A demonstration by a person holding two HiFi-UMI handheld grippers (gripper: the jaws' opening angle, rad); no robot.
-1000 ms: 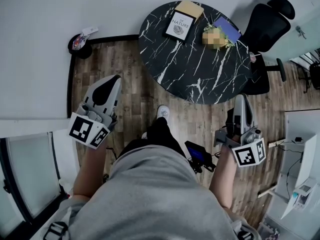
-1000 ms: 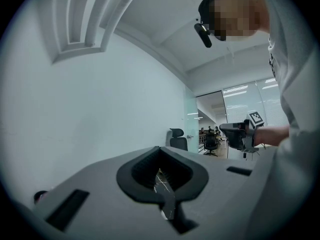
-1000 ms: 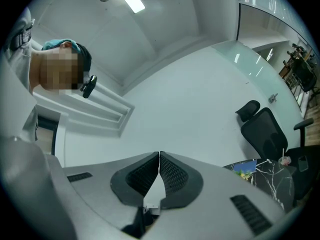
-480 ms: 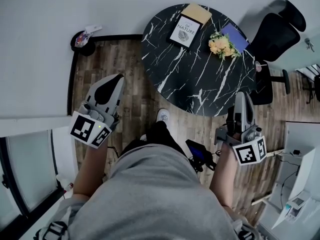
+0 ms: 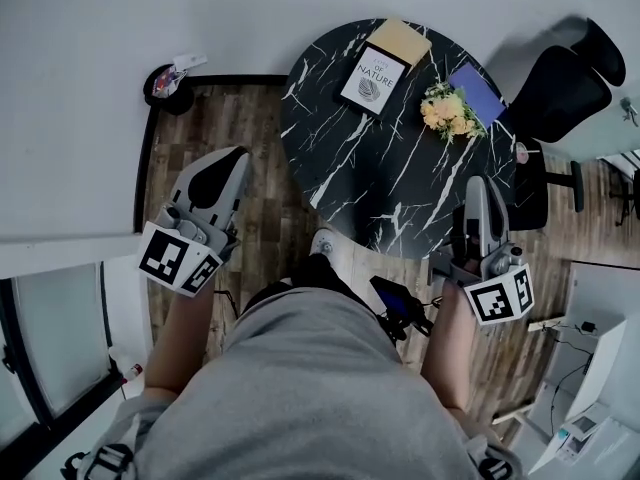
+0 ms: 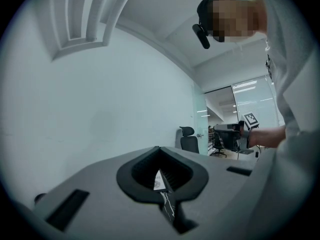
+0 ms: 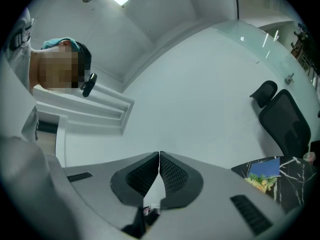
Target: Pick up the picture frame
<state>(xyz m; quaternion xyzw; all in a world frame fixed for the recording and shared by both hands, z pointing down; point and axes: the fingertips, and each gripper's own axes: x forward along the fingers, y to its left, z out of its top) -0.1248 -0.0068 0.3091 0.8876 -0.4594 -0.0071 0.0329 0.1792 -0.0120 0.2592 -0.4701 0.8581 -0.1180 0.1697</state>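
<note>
The picture frame (image 5: pixel 372 80), black-edged with a white print, stands at the far side of a round black marble table (image 5: pixel 380 178) in the head view. My left gripper (image 5: pixel 230 156) is shut and empty, held over the wooden floor to the left of the table. My right gripper (image 5: pixel 478 184) is also shut and empty, its tip over the table's near right edge. Both are well short of the frame. In the left gripper view the jaws (image 6: pixel 159 149) meet at the tip, and a sliver of the frame (image 6: pixel 159 180) shows behind them. The right gripper view shows jaws (image 7: pixel 159 154) touching.
On the table also lie a tan book (image 5: pixel 399 40), a bunch of yellow flowers (image 5: pixel 450 113) and a blue notebook (image 5: pixel 478 83). A black office chair (image 5: pixel 570 78) stands at the table's right. A small black bin (image 5: pixel 165 83) sits by the wall.
The person has stepped toward the table, which now sits nearer in the head view. Both grippers moved forward with it; the right one now reaches over the table's edge. Both stayed shut.
</note>
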